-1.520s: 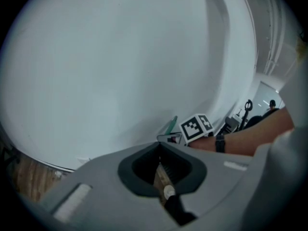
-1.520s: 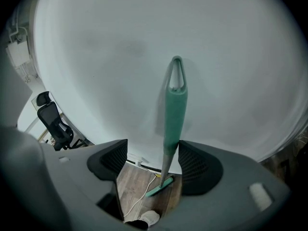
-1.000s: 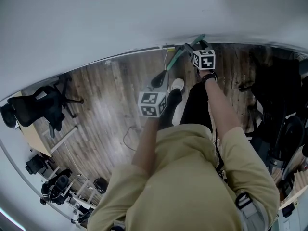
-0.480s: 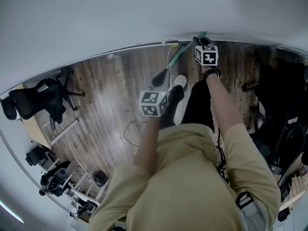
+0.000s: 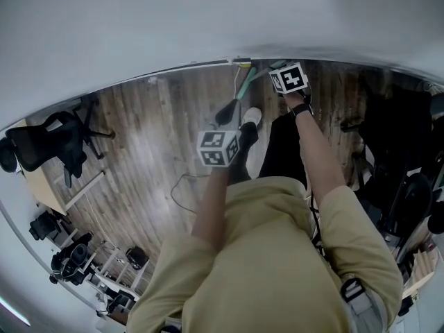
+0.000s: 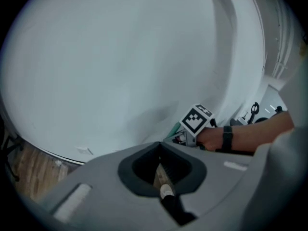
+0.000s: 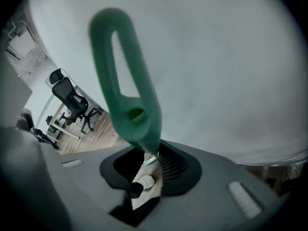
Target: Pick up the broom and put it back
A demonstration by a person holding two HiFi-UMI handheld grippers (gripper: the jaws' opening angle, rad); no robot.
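Standing between the right gripper's just-closed fingers is the broom.

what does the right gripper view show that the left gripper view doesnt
Only the right gripper view: the broom, its green looped handle clamped in the right gripper, whose jaws have just been closing on it, and an office chair. Only the left gripper view: that gripper's marker cube from outside and the hand holding it. Both: the white wall and a white shoe seen between the jaws.
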